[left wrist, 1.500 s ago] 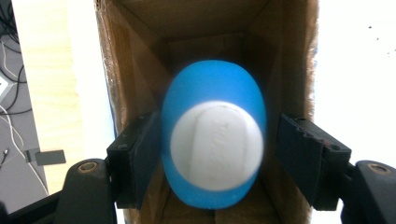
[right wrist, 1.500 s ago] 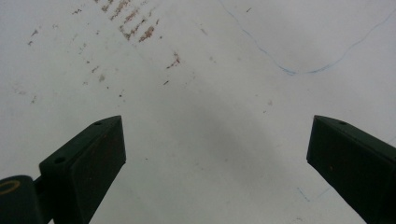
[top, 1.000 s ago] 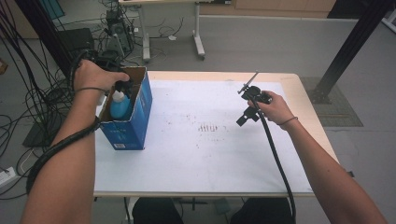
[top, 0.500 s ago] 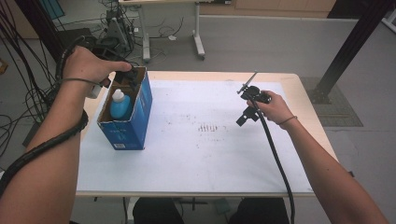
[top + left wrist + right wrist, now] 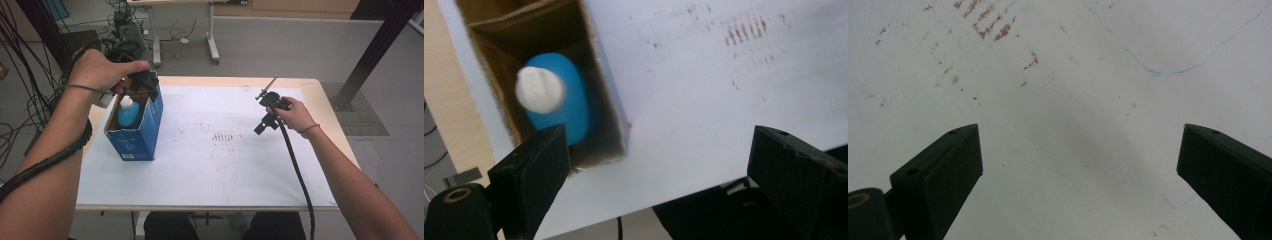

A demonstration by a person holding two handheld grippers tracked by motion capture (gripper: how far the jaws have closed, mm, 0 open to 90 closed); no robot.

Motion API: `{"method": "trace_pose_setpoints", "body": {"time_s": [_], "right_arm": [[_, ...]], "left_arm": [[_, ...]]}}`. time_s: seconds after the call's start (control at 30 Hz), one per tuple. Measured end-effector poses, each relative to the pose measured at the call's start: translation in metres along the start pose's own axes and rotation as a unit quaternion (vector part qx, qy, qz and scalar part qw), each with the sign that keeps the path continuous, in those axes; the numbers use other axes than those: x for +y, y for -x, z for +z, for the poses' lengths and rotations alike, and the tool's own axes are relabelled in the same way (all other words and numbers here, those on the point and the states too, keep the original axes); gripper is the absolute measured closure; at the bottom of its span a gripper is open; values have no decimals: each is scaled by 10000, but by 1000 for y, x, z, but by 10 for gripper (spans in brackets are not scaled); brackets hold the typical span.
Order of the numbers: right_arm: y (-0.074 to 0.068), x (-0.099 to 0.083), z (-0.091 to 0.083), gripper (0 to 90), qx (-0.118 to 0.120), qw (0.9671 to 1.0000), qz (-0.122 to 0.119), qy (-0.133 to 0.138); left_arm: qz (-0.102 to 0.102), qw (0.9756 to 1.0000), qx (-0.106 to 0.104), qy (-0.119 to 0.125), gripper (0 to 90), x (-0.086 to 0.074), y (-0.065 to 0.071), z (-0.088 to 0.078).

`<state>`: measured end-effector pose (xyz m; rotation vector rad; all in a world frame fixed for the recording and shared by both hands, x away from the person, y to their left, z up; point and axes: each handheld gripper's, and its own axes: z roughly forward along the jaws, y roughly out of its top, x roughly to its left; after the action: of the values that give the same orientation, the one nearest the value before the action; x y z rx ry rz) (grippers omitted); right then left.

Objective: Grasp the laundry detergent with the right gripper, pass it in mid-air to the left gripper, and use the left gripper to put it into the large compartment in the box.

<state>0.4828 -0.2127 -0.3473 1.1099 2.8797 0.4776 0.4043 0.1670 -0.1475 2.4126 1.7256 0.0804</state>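
A blue bottle with a white cap [image 5: 128, 112] stands upright inside an open blue cardboard box [image 5: 134, 137] at the table's left. My left gripper [image 5: 145, 80] hovers above the box's far end. Its jaws have just been opening and nothing is between them. In the left gripper view the bottle [image 5: 564, 100] sits down in the box [image 5: 610, 125], below and apart from the open left gripper [image 5: 656, 150]. My right gripper [image 5: 263, 126] hangs open over the white sheet [image 5: 225, 165] at the right. The right gripper [image 5: 1080, 140] has only bare sheet between its jaws.
The white sheet covers most of the wooden table [image 5: 325, 107] and bears brown smudge marks [image 5: 222, 136] near its middle. Cables and equipment [image 5: 125, 30] lie on the floor beyond the far left corner. A black post [image 5: 372, 55] stands beyond the right side.
My left hand has lifted up and back out of the box, leaving the bottle standing inside. The left jaws have spread apart. The right hand has stayed put.
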Motion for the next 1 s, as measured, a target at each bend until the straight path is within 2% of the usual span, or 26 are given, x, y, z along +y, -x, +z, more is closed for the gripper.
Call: {"method": "trace_pose_setpoints", "body": {"time_s": [0.17, 0.3, 0.37, 0.5, 0.67, 0.77, 1.0], "right_arm": [[2, -2, -3, 41, -16, 10000, 52, 9], [2, -4, -4, 41, -13, 10000, 48, 15], [2, -4, -5, 41, -25, 10000, 58, 21], [2, -5, -6, 41, -22, 10000, 61, 28], [1, -5, -6, 41, -15, 10000, 66, 45], [0, -5, -6, 41, -18, 10000, 50, 49], [-2, -4, -5, 41, -2, 10000, 58, 39]], "left_arm": [[294, 9995, -131, -44, 88, 1, 21, -1], [547, 9984, -126, -67, 86, 1, 37, -3], [670, 9976, -136, -65, 85, 0, 44, -4], [932, 9951, -303, -103, 84, -2, 62, -3], [1097, 9934, -333, -85, 84, -3, 77, 3], [1217, 9913, -493, -83, 84, -5, 87, 9], [1345, 9891, -581, -143, 83, -8, 101, 27]]}}
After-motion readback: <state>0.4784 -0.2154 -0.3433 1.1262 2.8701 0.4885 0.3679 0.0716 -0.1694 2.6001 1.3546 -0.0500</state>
